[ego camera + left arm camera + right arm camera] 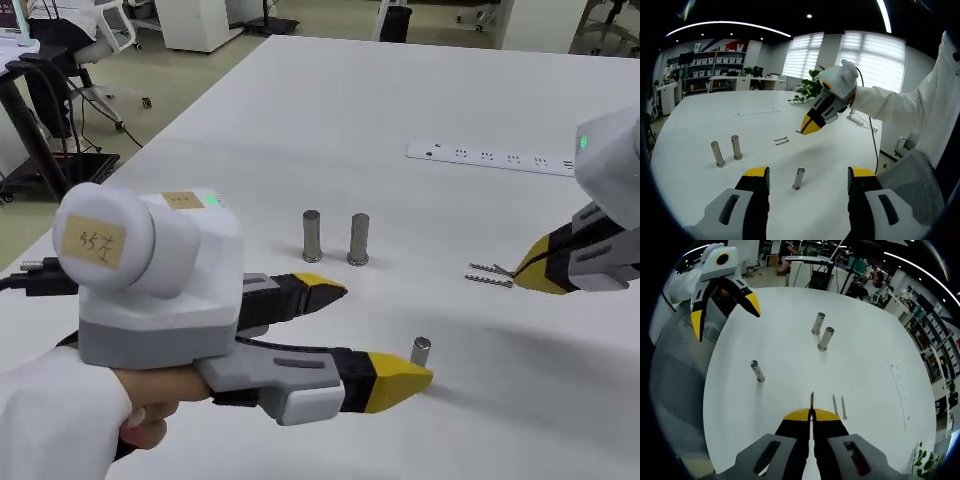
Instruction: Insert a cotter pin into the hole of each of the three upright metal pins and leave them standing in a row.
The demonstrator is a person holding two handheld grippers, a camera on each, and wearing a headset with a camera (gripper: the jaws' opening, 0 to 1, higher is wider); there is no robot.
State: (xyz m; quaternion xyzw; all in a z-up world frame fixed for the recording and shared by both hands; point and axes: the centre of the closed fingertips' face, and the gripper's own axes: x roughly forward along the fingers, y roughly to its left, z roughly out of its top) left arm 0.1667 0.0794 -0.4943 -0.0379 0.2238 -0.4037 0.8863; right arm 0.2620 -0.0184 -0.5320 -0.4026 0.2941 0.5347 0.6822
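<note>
My left tool point(810, 174) is spread, the near pin point(799, 178) just ahead of it: smooth, stiff steel, likely tippy, so I'd take it low. My right tool point(811, 412) pinches a thin, light cotter point(811, 399); spare cotters point(835, 405) lie on the worktop point(865, 365), far pins point(312, 236) beyond.

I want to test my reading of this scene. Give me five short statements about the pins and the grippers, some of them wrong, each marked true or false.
1. The left gripper is shut on a metal pin. False: its jaws stand open, and the near metal pin stands free ahead of them.
2. The right gripper is shut on a cotter pin. True.
3. Four cotter pins lie on the table. False: two loose cotter pins lie on the table.
4. The near metal pin and the two far metal pins stand upright. True.
5. The power strip lies between the grippers. False: the power strip lies beyond the metal pins.
</note>
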